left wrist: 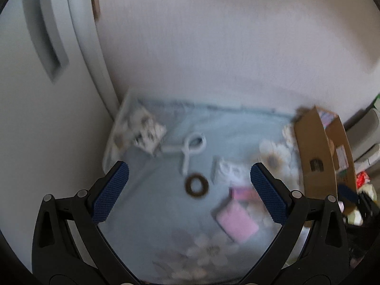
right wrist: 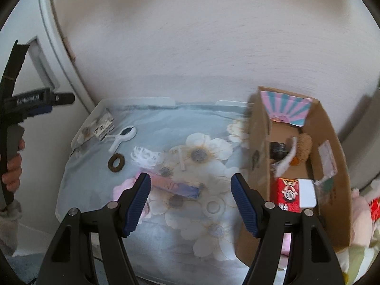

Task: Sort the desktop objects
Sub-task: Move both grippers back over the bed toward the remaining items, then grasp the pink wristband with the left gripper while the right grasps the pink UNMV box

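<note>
Hand-held gripper [right wrist: 190,201] agape above flat pink tube [right wrist: 174,185], lengthwise left-right

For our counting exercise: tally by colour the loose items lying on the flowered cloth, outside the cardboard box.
White: 3, clip, lacy piece, tape ring
Brown: 1, ring
Pink: 2, long packet, flat pad
Patterned: 1, packet
Total: 7

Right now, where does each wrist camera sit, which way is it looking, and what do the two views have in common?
Left wrist: on the left tongs, angled down at the floral blue cloth and brown ring; its own open blue-padded fingers show.
Right wrist: on the right tongs, angled down at the cloth and the brown cardboard box; its open fingers show, plus the left tongs and a hand at the left edge.
Shared: cloth, ring, white plastic clip, box.
</note>
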